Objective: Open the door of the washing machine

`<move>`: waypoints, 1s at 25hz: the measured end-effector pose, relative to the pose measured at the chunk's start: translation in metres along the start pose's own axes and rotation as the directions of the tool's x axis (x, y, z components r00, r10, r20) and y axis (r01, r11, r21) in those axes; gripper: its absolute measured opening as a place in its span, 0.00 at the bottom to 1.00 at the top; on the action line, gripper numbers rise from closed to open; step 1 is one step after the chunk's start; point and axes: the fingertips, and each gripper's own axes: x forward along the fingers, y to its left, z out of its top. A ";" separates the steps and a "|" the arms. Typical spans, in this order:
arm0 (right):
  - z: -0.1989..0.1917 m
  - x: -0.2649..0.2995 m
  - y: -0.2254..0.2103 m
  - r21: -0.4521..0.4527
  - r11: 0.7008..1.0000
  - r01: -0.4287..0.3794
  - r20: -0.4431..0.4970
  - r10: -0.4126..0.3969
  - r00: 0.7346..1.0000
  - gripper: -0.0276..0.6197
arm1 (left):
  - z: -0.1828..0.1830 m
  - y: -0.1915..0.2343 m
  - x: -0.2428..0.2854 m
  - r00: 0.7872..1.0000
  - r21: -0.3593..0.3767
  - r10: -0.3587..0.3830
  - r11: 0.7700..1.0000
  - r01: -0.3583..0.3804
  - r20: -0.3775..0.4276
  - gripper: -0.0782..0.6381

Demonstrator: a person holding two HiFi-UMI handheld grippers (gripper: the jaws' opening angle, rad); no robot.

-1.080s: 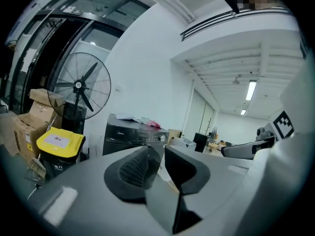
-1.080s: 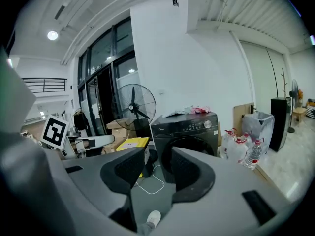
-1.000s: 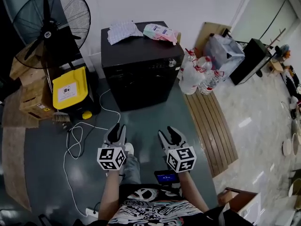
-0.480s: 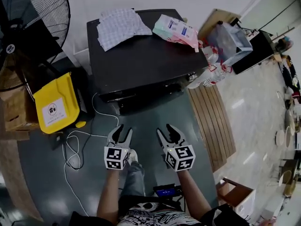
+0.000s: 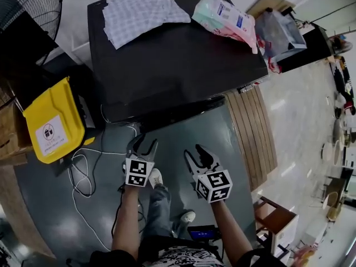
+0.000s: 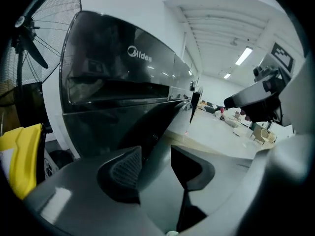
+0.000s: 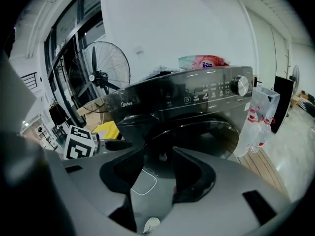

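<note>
At far left in the head view, a fan (image 5: 25, 4) stands behind a yellow bin (image 5: 53, 118), and a white cable (image 5: 83, 168) loops over the floor (image 5: 169, 135) beside them. Next comes the left claw (image 5: 143, 147), its jaws opening with nothing between them; its own view looks slantwise at the washer's left front corner. The washer (image 5: 178, 60) fills the middle, dark and boxy, with a checked cloth (image 5: 142, 10) on its top to the left and a packet (image 5: 225, 18) to the right. Its door (image 5: 183, 109) is shut: a round dark bulge low on the front face, turned toward the person and lying ahead of and above both claws in the head view. The right claw (image 5: 194, 152) is spread wide and empty, and in its own view the door's ring sits straight beyond the gap between its jaws, a little to the right. Neither claw touches the washer. The left looks slightly nearer the front edge, yet the right seems the one squared up to the door. I cannot tell on which side the handle or recess lies, and the next reach hangs on that. Wooden slats (image 5: 250, 129) lie on the floor at the right.
</note>
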 end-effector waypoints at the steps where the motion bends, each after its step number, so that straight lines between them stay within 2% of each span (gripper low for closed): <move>1: -0.003 0.005 -0.001 0.005 1.000 0.003 -0.006 -0.003 1.000 0.32 | -0.003 0.004 0.008 1.000 0.002 -0.005 1.000 0.005 -0.007 0.37; 5: -0.010 0.015 -0.010 0.031 0.999 0.018 -0.018 -0.018 1.000 0.32 | -0.013 0.008 0.035 0.998 0.029 -0.041 0.999 0.042 -0.042 0.40; 9: -0.016 0.011 -0.007 0.080 0.997 0.000 -0.022 0.002 1.000 0.32 | -0.016 0.004 0.054 0.995 0.066 -0.071 0.995 0.076 -0.077 0.40; 13: -0.010 0.005 -0.005 0.099 0.995 -0.016 0.004 0.016 1.000 0.32 | -0.014 0.006 0.067 0.993 0.070 -0.056 0.996 0.063 -0.103 0.34; 20: -0.022 0.003 -0.009 0.083 0.996 -0.025 -0.017 0.026 0.999 0.27 | -0.017 0.006 0.065 0.991 0.063 -0.047 0.996 0.056 -0.128 0.33; 25: -0.024 0.002 -0.012 0.100 0.995 -0.021 -0.023 0.023 0.999 0.27 | -0.014 0.005 0.066 0.993 0.089 -0.025 0.995 0.035 -0.116 0.32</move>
